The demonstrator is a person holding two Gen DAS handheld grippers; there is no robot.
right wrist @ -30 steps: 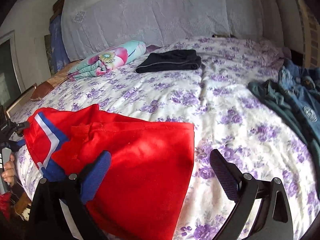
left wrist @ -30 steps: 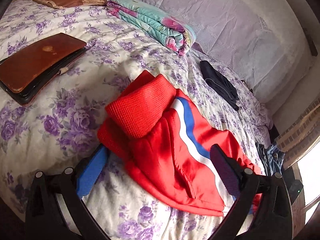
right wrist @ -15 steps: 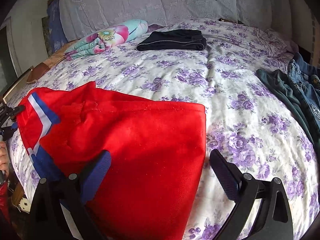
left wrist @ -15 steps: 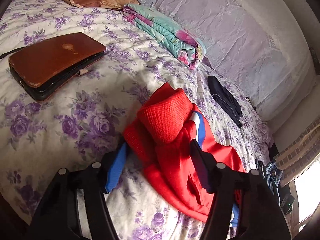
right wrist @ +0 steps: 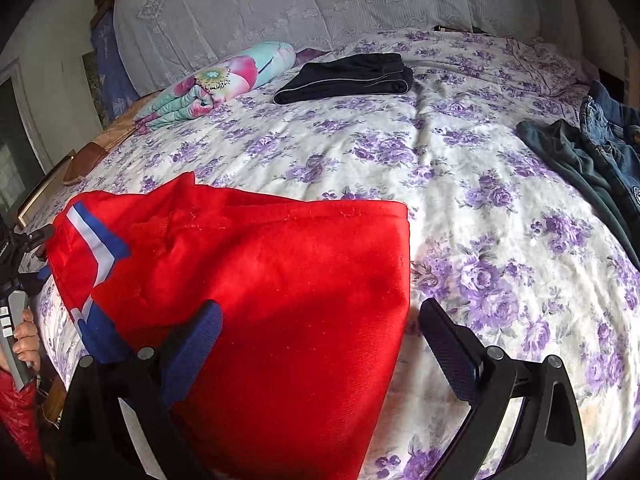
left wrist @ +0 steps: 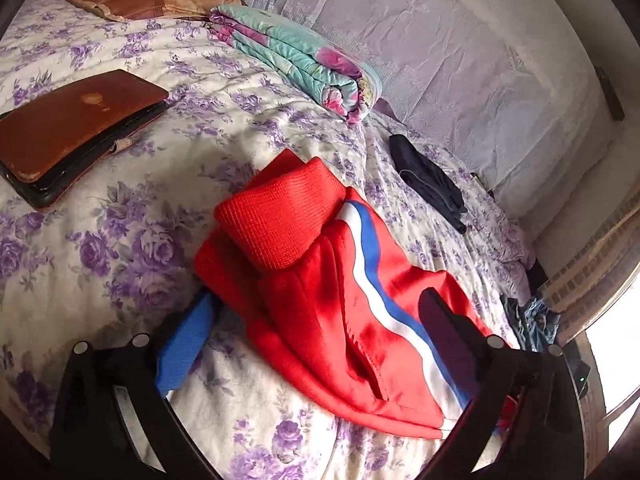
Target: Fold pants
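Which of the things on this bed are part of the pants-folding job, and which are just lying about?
Part of the job:
red pants
left claw, open
right claw, open

Just lying about:
black folded garment
floral blanket
brown case
jeans
dark green garment

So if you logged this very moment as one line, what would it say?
task: fold pants | red pants: folded, flat on bed | left gripper: open, empty | right gripper: open, empty
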